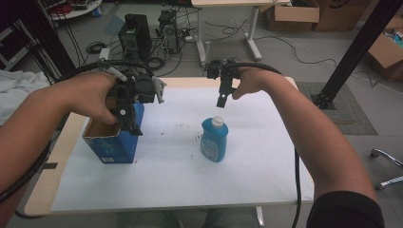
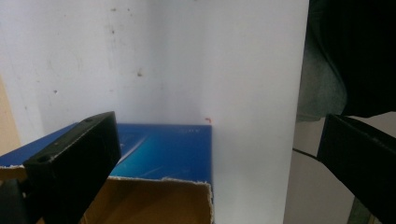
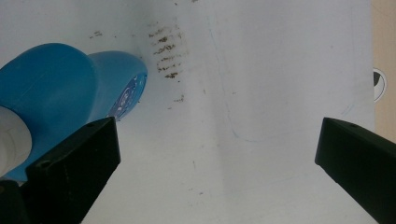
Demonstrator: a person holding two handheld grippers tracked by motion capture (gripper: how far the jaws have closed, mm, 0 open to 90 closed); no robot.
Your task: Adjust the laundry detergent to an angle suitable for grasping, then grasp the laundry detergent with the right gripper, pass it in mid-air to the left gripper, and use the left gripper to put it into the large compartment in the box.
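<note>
Hovering above a white-covered table, two hand-held grippers show their fingers spread wide, gripping nothing. The left gripper hangs over the open top of a blue box standing at the table's left side. The right gripper is poised just above and behind a blue bottle with a white cap, upright mid-table, well apart from the box.
</note>
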